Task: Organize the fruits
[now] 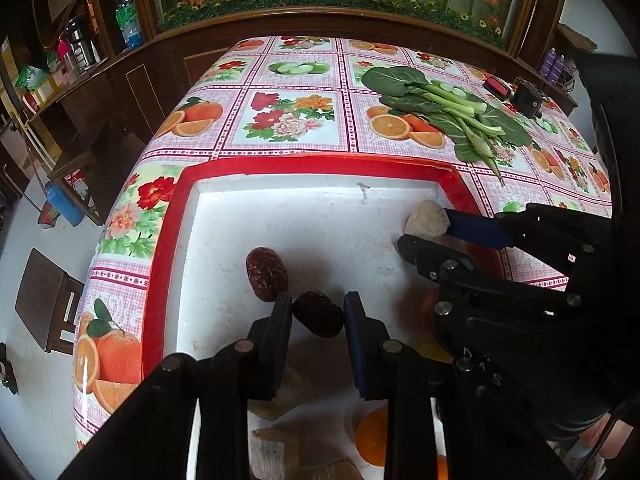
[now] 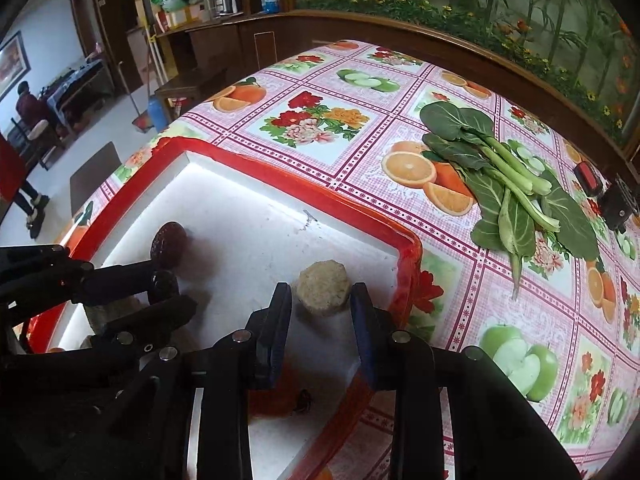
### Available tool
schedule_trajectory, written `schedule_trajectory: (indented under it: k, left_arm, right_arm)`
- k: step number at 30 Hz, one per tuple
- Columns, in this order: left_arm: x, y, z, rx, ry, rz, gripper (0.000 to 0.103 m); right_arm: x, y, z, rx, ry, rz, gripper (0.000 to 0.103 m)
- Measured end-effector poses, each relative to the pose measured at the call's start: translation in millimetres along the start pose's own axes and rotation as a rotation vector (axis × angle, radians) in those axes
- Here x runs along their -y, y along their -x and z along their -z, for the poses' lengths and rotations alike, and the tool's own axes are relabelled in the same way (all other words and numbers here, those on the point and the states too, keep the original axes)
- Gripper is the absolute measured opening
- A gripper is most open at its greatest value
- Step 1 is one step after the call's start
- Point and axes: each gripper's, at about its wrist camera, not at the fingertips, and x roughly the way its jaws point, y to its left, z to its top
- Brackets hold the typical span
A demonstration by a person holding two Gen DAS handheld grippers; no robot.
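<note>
A white foam tray with a red rim [image 1: 248, 168] [image 2: 304, 192] lies on the table. My left gripper [image 1: 318, 316] stands with a dark red date [image 1: 319, 319] between its fingertips, touching both pads. A second date [image 1: 266, 279] [image 2: 169, 243] lies just beyond it in the tray. My right gripper [image 2: 322, 294] [image 1: 424, 230] has a pale round cut piece [image 2: 323, 287] [image 1: 427, 221] between its fingertips, near the tray's right corner. Oranges [image 1: 372, 436] and pale chunks [image 1: 276, 452] lie in the tray below the left gripper. A red fruit [image 2: 276, 396] lies under the right gripper.
Leafy green stalks [image 1: 444, 108] [image 2: 508, 176] lie on the fruit-print tablecloth [image 1: 292, 116] to the right of the tray. A small black box [image 1: 528, 98] [image 2: 618, 204] and a red-topped item [image 1: 498, 88] sit at the far right. A wooden cabinet [image 1: 320, 20] runs behind the table.
</note>
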Motion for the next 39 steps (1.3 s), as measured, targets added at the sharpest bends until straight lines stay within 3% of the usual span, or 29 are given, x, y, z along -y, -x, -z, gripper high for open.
schedule_trajectory:
  k: [2, 6, 11, 15, 18, 22, 28, 33, 39]
  left_arm:
    - [-0.5, 1.3, 0.2, 0.005, -0.003, -0.016, 0.037]
    - [-10.7, 0.5, 2.2, -0.012, 0.027, -0.045, 0.060]
    - [-21.5, 5.5, 8.5, -0.003, 0.079, -0.025, 0.061]
    - [-20.7, 17.6, 13.5, 0.024, 0.087, -0.034, 0.067]
    - [-19.1, 30.3, 20.5, 0.041, 0.101, -0.046, 0.068]
    - [-15.1, 52.2, 39.7, 0.066, 0.139, -0.056, 0.071]
    - [3.9, 84.8, 83.6, 0.085, 0.194, -0.089, 0.077]
    - [21.1, 105.9, 123.2, 0.114, 0.263, -0.154, 0.086]
    - [36.3, 118.7, 156.8, 0.089, 0.345, -0.144, 0.089]
  right_arm:
    - [-0.4, 0.6, 0.2, -0.002, -0.001, 0.003, 0.030]
    - [-0.7, 4.9, 1.7, -0.004, -0.004, 0.006, 0.030]
    - [-3.0, 18.8, 5.8, 0.018, -0.022, 0.003, 0.044]
    - [-0.8, 33.3, 11.2, 0.037, -0.050, -0.007, 0.045]
    - [-0.3, 46.3, 18.5, 0.051, -0.073, -0.006, 0.053]
    - [-1.1, 67.4, 36.5, 0.084, -0.092, -0.003, 0.070]
    - [-3.5, 108.1, 75.0, 0.136, -0.135, -0.068, 0.081]
    - [-7.1, 131.8, 114.2, 0.095, -0.135, -0.112, 0.081]
    - [-3.9, 153.6, 150.6, 0.107, -0.103, -0.057, 0.084]
